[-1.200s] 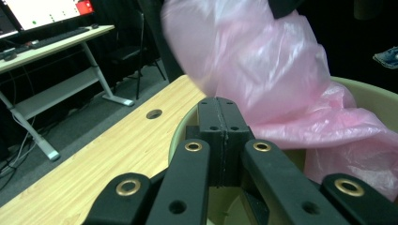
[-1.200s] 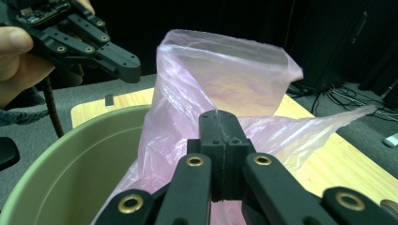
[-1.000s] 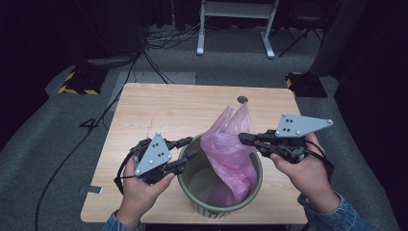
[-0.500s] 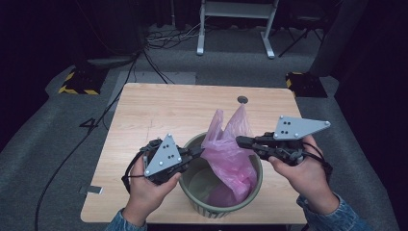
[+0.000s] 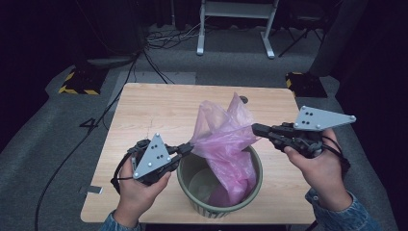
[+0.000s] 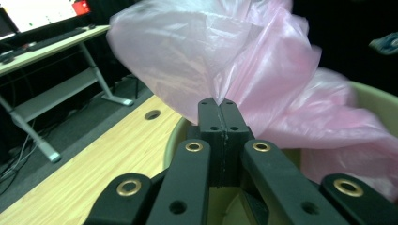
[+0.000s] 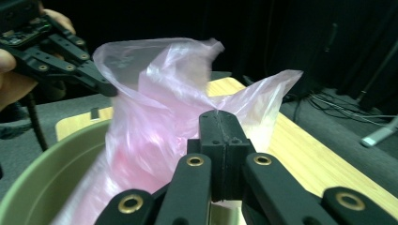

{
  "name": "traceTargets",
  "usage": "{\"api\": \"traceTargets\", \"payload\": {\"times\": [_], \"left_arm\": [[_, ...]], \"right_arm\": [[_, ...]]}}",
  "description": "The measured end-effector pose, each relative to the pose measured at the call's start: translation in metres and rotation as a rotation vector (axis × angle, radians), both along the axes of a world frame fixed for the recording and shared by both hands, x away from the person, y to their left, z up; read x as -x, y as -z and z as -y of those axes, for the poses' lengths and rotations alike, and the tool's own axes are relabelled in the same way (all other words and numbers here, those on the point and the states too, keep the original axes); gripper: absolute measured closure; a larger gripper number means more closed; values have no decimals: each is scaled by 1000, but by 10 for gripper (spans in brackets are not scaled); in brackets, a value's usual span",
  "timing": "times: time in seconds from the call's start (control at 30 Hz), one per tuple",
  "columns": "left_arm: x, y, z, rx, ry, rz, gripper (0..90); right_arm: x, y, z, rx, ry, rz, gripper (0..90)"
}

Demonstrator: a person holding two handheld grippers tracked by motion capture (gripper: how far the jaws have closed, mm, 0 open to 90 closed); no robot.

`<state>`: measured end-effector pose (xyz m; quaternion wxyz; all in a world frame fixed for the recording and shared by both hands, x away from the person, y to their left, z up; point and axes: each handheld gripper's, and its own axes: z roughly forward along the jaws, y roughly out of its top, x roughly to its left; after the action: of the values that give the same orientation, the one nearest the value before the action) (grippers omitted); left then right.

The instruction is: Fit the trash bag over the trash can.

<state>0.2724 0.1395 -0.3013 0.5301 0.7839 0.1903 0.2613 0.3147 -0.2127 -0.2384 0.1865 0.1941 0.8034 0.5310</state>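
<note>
A thin pink plastic bag [image 5: 226, 144] hangs partly inside a round olive-green bin [image 5: 192, 180] near the table's front edge. My left gripper [image 5: 188, 147] is at the bin's left rim, shut on the bag's left edge; its jaws have just closed on the film. In the left gripper view the pink bag [image 6: 244, 65] bunches out from my left gripper [image 6: 218, 102]. My right gripper [image 5: 256, 130] is shut on the bag's right edge above the rim. In the right gripper view the bag [image 7: 178, 98] spreads from my right gripper [image 7: 219, 114] toward the other gripper [image 7: 101, 86].
The bin stands on a light wooden table [image 5: 159, 110] with a small round hole [image 5: 244, 99] near its far edge. Grey carpet surrounds it. Cables [image 5: 163, 41] and a white frame's legs [image 5: 235, 29] lie beyond the table. A desk with a monitor [image 6: 42, 11] appears in the left gripper view.
My left gripper swung in to the bin's left rim and closed on the bag's edge. My right gripper drew slightly right and up, stretching the bag between them.
</note>
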Motion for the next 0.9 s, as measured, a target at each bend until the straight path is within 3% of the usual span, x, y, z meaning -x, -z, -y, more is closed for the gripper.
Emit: {"api": "traceTargets", "payload": {"times": [0.33,0.53,0.73,0.9], "left_arm": [[2,-3,-25,3,-78,15,900],[2,-1,-38,-5,-109,16,900],[4,7,-51,-15,-128,-8,900],[6,13,-61,7,-124,-31,900]], "right_arm": [[-3,-7,30,13,86,3,900],[3,-5,42,13,92,-2,900],[5,-3,56,16,118,-18,900],[2,2,64,11,120,-53,900]]}}
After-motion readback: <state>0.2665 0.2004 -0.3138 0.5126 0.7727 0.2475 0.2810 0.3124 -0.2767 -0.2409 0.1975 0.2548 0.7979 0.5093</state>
